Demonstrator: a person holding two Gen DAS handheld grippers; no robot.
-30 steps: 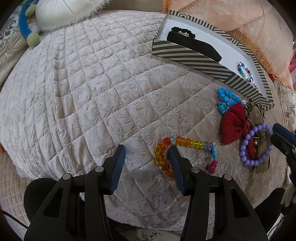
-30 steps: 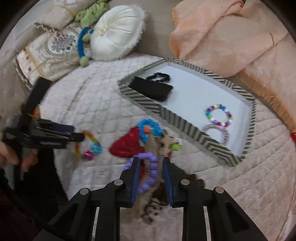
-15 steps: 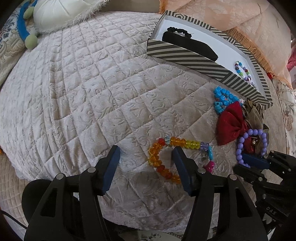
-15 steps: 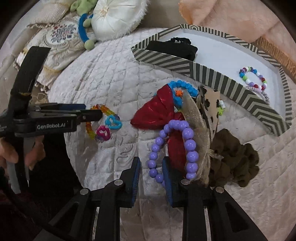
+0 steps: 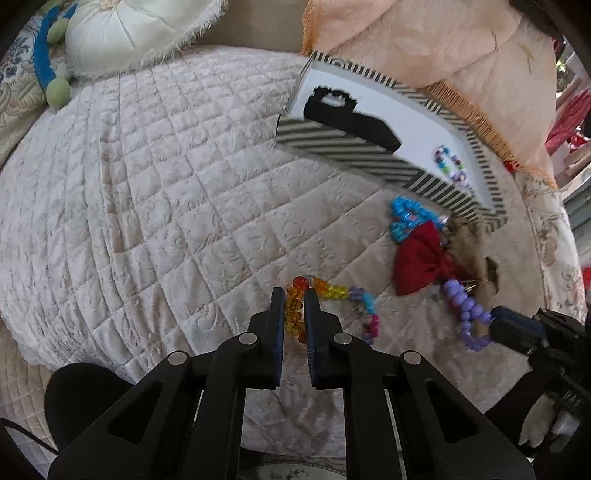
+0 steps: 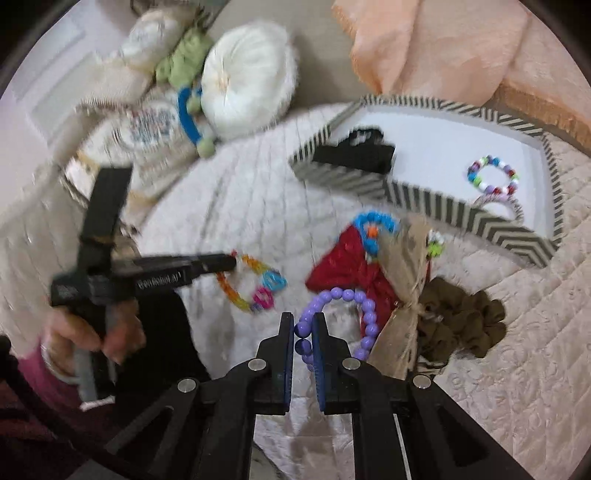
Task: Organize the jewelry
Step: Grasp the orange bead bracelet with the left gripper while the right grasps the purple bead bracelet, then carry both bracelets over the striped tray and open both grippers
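On the quilted bed lies a rainbow bead bracelet. My left gripper is closing its jaws on it, and the pads press on its orange beads. A purple bead bracelet rests on a red bow. My right gripper is closing on the bracelet's near side, with purple beads squeezed between the pads. The striped box holds a black pouch and a multicolour bracelet.
A blue bead bracelet, a beige ribbon and a brown scrunchie lie by the bow. A white round cushion and a peach blanket sit at the far edge. A hand holds the left gripper.
The left jaws stood wide over the rainbow bracelet and have now closed on its orange beads. The right jaws have narrowed onto the purple beads, and the right view has swung.
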